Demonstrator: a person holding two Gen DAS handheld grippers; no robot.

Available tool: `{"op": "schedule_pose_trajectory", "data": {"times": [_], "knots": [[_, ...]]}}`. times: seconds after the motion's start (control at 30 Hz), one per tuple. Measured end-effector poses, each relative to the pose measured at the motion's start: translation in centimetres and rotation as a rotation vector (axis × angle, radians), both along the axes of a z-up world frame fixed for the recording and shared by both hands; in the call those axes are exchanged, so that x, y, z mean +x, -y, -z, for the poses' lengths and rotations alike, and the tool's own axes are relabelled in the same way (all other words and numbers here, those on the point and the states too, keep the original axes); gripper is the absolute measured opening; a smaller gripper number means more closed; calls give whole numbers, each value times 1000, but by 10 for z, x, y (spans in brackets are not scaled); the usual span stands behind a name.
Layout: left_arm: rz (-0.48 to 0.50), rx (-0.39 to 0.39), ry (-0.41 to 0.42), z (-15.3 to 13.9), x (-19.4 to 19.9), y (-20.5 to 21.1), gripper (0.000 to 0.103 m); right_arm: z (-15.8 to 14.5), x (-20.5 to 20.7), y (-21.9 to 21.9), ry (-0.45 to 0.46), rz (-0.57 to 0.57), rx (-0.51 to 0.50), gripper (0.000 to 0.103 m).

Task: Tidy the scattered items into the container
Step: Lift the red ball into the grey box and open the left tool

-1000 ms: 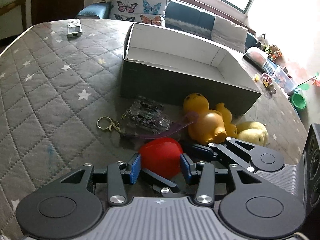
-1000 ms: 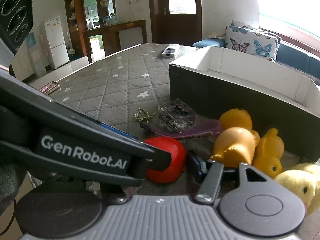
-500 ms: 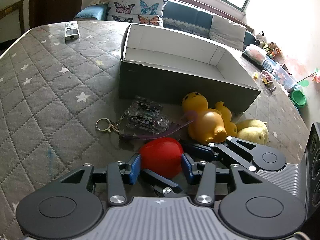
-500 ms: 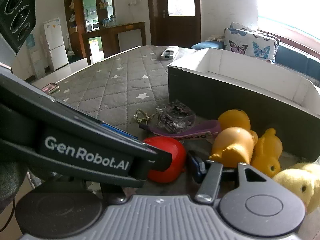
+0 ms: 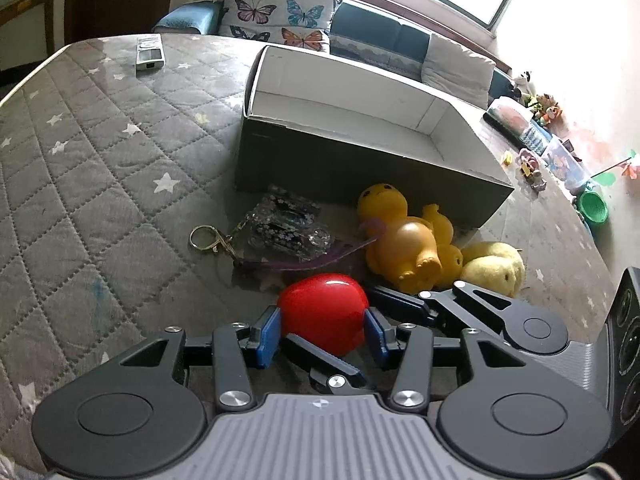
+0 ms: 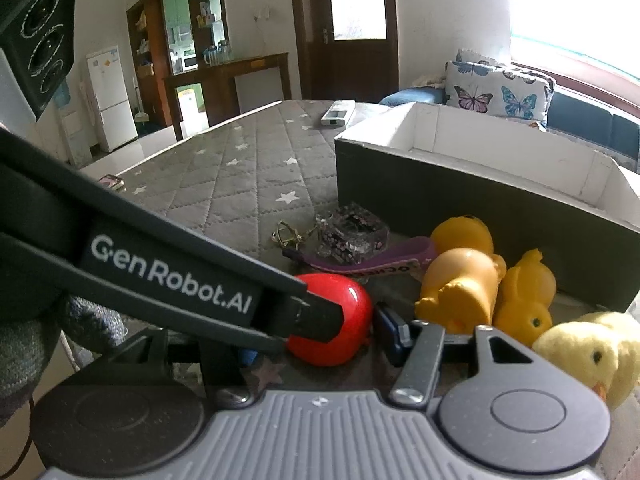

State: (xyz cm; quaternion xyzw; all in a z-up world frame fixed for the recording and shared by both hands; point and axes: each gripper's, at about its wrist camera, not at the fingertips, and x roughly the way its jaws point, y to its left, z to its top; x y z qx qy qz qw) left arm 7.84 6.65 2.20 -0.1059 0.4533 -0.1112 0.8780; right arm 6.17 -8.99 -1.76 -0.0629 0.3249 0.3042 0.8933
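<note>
Left tongs [image 5: 323, 334] clamped on the glossy red rounded plastic toy [image 5: 323, 314], blue pads on its two sides. The open dark cardboard box with white inside [image 5: 360, 128] lies straight ahead, beyond the toys. Right tongs [image 6: 320, 344]: spread unclear, left one blocks.

White lettering "GenRobot.AI" reads along the dark arm of the left hand-held gripper [image 6: 320, 322], seen in right wrist view. Purple strap [image 6: 384, 264] carries dark print, too small to read.
</note>
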Motion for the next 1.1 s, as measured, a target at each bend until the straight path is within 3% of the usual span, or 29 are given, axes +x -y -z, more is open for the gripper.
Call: {"op": "schedule_pose_trajectory", "data": {"times": [0.5,0.67,1.1], "knots": [[1,-59,48,-38,3,7,50,-34,-12,20,112,47,51,59],[43,-36,94,-60,15,22,50,-54,-4,33,162,82,68,59],[147,-14,117,-90,97,71,50,-94,66,73,205,183,66,59]]}}
